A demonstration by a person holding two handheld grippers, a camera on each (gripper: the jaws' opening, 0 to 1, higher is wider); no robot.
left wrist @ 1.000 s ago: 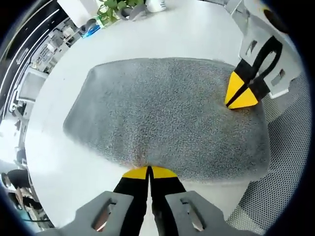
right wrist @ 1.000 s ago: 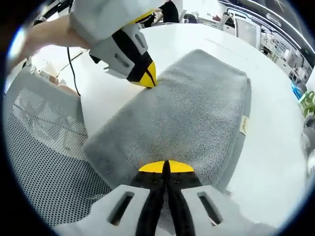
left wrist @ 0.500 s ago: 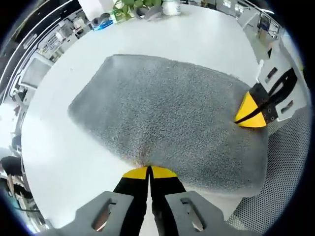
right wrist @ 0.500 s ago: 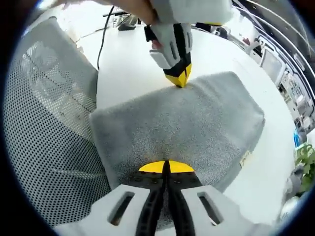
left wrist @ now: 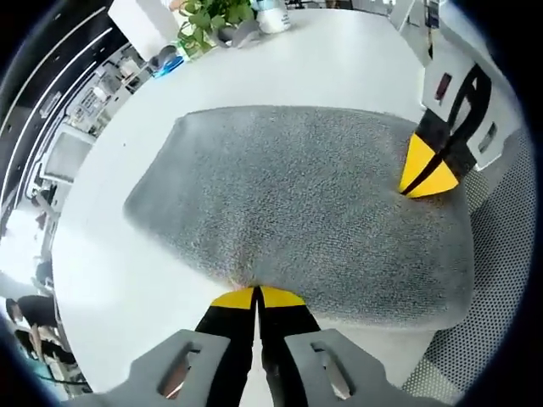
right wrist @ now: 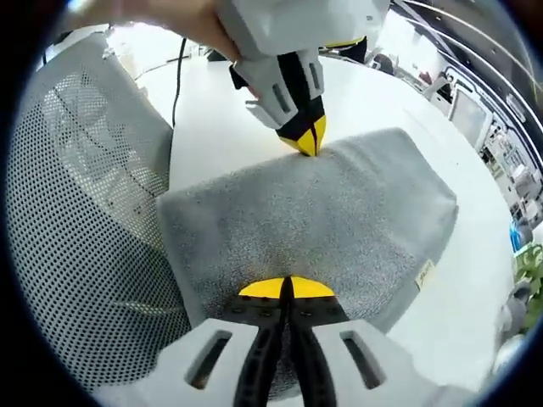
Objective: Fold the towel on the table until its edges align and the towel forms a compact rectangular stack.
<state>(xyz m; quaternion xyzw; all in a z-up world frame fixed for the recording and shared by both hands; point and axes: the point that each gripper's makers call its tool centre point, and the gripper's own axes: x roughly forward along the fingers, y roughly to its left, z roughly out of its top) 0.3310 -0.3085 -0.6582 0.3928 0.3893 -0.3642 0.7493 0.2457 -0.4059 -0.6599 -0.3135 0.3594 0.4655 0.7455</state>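
A grey towel (left wrist: 297,203) lies folded on the round white table (left wrist: 339,59), its near part hanging over the table edge. My left gripper (left wrist: 256,295) is shut on the towel's near edge. At the towel's right corner in the left gripper view sits the right gripper (left wrist: 424,174), also pinched on the cloth. In the right gripper view my right gripper (right wrist: 285,288) is shut on the towel (right wrist: 314,220) edge, and the left gripper (right wrist: 305,140) grips the far edge with a hand above it. A small tag (right wrist: 422,274) shows on the towel's right side.
A grey mesh chair (right wrist: 76,212) stands close at the left of the right gripper view, and its mesh (left wrist: 501,280) shows at the right in the left gripper view. A potted plant (left wrist: 208,17) and small items stand at the table's far edge. A black cable (right wrist: 176,80) crosses the table.
Both grippers stay shut on the towel. The left gripper view has swung a little, so the towel sits more level, and the right gripper appears slightly higher.
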